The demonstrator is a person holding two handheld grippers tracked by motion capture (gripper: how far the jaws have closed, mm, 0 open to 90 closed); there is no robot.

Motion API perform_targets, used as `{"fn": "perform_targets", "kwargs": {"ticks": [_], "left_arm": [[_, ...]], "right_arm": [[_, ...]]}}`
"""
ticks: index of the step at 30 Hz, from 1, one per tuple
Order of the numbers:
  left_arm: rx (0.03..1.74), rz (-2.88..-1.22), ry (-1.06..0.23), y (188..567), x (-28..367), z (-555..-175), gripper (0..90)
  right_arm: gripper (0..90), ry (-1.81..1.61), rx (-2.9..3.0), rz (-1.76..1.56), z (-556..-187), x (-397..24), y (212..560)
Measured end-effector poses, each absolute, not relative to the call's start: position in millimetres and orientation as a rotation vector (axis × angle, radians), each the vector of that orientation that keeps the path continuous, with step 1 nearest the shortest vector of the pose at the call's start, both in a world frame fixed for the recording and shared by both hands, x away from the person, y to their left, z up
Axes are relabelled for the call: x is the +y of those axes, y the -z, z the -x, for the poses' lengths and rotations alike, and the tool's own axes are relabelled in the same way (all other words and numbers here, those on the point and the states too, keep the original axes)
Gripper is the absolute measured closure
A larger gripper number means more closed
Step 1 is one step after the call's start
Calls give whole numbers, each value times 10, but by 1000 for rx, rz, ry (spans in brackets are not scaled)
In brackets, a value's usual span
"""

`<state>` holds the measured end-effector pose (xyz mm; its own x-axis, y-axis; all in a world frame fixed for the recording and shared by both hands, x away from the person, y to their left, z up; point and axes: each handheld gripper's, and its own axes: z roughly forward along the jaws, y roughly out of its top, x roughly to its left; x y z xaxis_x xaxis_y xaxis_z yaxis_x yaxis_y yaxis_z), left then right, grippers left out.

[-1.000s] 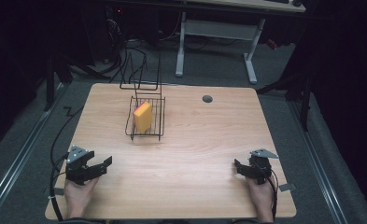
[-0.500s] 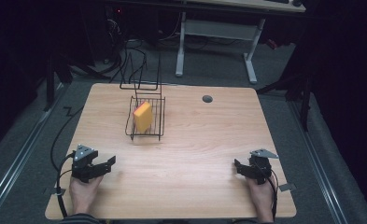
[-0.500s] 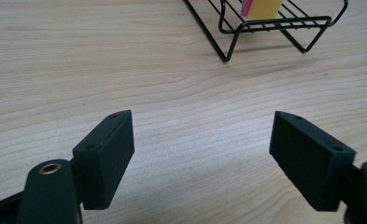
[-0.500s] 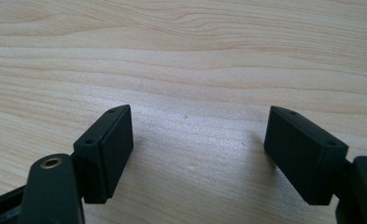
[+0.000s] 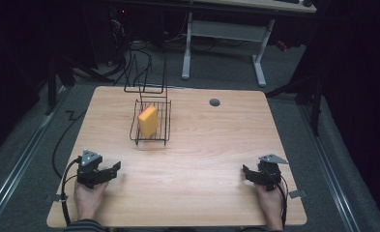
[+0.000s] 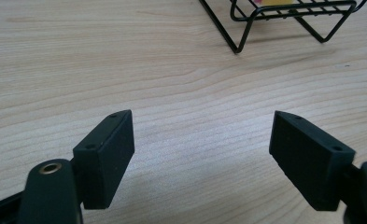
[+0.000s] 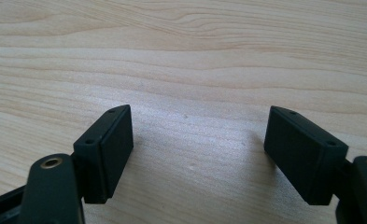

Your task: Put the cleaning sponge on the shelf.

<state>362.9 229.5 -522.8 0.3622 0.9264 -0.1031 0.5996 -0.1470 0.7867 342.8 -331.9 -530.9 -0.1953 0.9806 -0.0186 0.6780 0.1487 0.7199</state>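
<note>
Resting low at the near corners of the worktop [image 5: 202, 159], left gripper [image 5: 111, 170] and right gripper [image 5: 248, 173] both have jaws spread wide, holding nothing. Yellow sponge [image 5: 147, 121] stands on edge inside the wire basket [image 5: 164, 126]; looks light and squishy, so I'd pinch its flat faces

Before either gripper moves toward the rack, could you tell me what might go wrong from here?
1. The yellow sponge stands on edge in the light wire rack; a jaw catching a wire could drag or tip the rack, probably spilling it.
2. The left gripper and the right gripper, both open, sit near the table's front edge, and their trailing cables could snag there.
</note>
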Motion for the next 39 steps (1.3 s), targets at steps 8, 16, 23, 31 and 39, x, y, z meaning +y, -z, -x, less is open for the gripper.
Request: {"fn": "perform_targets", "kwargs": {"ticks": [8,16,23,31,39], "left_arm": [[1341,-1858,-554,5259,2283,-3652,230],[1358,-1882,-551,5311,2253,-3688,233],[1368,-1914,-568,5363,2215,-3709,236],[1363,-1961,-587,5371,2166,-3726,242],[1365,-1961,-586,5372,2161,-3725,233]], "right_arm": [[241,-807,1939,-1578,-3428,-3319,5308],[241,-806,1938,-1579,-3427,-3319,5308],[241,-806,1939,-1578,-3427,-3319,5308],[241,-806,1940,-1578,-3427,-3318,5308],[240,-807,1939,-1578,-3426,-3319,5308]]}}
